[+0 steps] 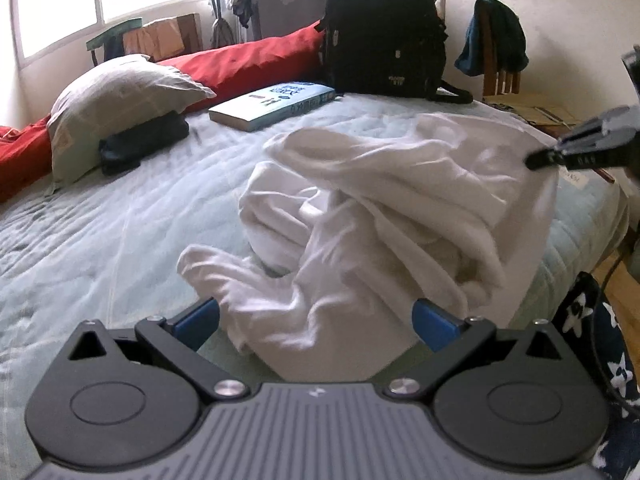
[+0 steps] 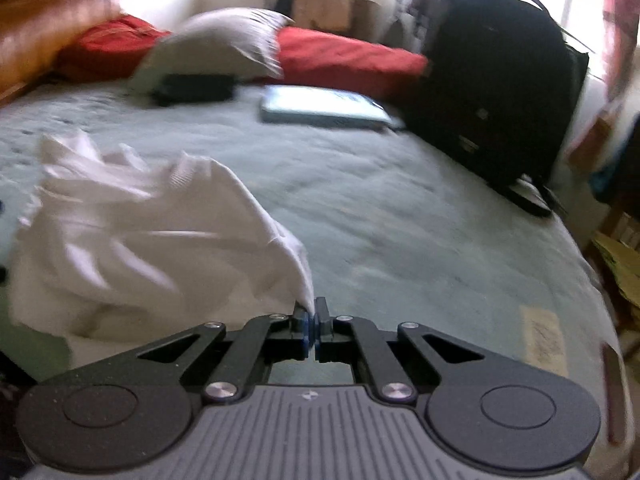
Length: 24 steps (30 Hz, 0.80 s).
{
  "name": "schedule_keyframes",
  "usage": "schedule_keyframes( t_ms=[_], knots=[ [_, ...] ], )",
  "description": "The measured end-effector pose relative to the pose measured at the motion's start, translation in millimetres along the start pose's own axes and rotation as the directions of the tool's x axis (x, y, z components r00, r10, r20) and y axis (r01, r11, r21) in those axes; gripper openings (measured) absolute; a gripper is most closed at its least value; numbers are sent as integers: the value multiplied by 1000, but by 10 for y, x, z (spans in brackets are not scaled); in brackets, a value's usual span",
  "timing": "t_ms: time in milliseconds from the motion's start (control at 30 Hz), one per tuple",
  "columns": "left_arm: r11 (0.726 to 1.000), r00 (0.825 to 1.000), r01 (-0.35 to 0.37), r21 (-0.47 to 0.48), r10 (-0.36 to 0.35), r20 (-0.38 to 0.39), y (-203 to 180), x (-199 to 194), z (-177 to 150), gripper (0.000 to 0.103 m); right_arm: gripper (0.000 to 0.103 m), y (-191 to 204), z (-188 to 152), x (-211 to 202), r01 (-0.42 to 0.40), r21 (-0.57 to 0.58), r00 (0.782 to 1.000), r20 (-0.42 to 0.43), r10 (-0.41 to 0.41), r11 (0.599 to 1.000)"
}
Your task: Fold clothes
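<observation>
Garment: we are looking at a crumpled white garment [image 1: 380, 216] lying on the pale green bed [image 1: 100, 248], heaped toward the near right part of the mattress; one corner is being lifted off the cover.
Long axis: in the left wrist view the heap is running from the near middle up toward the far right, with a loose tail trailing toward our left gripper; which part is collar or hem we cannot tell.
Left gripper [image 1: 316, 320]: its blue-padded fingers [image 1: 436, 322] are standing spread wide, on either side of the near tail of cloth, gripping nothing.
Right gripper [image 2: 312, 322]: its fingers are pressing together on a pointed corner of the white garment [image 2: 140, 232], pulling the cloth into a taut ridge; this view is blurring.
Edges and room: the right edge of the bed is curving away just beside the heap; a broad stretch of bare cover is lying open left of and beyond the cloth.
Things around: a light blue book [image 1: 272, 106] is lying flat beyond the heap, a black backpack [image 1: 384, 32] is standing upright at the far edge, and a grey pillow [image 1: 120, 108] is resting on a dark pouch [image 1: 144, 144] at far left, with a red bolster [image 1: 248, 60] behind. All are well apart from the garment.
</observation>
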<state>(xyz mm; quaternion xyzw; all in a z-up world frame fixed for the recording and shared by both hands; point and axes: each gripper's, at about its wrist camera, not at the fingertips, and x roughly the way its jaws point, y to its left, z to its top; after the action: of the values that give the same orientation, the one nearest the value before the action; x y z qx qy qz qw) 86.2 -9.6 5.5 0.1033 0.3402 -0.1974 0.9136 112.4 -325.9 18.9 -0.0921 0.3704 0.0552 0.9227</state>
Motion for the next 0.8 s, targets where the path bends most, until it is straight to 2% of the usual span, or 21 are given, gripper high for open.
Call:
schedule_keyframes(
  t_ms=[200, 267, 333, 500, 567, 633, 800],
  knots=[
    [1000, 1000, 2, 12, -2, 2, -2, 22, 20, 102, 4, -365, -225, 108, 90, 80, 994, -75, -84, 993],
    [1000, 1000, 0, 14, 0, -1, 0, 25, 29, 102, 6, -425, -265, 123, 96, 111, 992, -93, -86, 989],
    [1000, 1000, -2, 16, 2, -4, 7, 35, 38, 102, 16, -414, -294, 65, 92, 112, 993, -87, -82, 990],
    [1000, 1000, 12, 18, -12, -12, 21, 74, 69, 102, 27, -279, -181, -204, 45, 74, 999, -9, -45, 996],
    [1000, 1000, 17, 22, -17, -14, 15, 84, 85, 102, 36, -210, -66, -288, 3, 61, 1000, 21, -5, 998],
    [1000, 1000, 17, 24, -16, -15, 7, 93, 104, 102, 49, -140, 48, -370, -38, 45, 998, 51, 36, 998],
    [999, 999, 31, 33, -31, -11, 6, 80, 111, 102, 50, 209, 392, -334, -142, -41, 987, 73, 145, 989]
  ],
)
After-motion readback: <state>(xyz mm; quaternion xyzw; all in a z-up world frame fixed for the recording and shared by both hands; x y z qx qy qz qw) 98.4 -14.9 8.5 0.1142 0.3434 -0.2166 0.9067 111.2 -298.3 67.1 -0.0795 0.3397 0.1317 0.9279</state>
